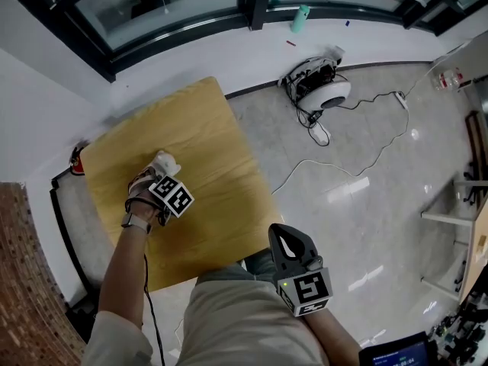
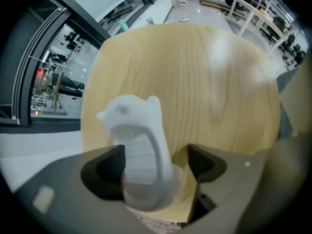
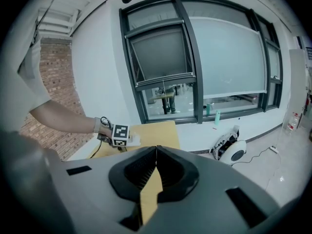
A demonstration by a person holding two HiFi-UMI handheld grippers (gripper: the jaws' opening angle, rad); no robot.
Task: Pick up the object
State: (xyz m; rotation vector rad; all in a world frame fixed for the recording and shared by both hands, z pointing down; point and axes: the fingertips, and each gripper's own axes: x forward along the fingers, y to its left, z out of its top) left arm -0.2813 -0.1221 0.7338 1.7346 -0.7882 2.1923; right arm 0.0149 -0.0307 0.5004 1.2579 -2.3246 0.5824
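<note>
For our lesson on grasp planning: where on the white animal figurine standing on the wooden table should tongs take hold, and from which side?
I'd grip the figurine low on its body, below the head: it stands upright on the table, broad near the base, while the head juts sideways. Come in from the near side, as the left tongs sit, open, one jaw either side.

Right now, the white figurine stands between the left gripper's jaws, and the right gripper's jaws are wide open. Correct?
No: the right gripper is shut, as the right gripper view shows. The white figurine does stand between the left gripper's jaws.
</note>
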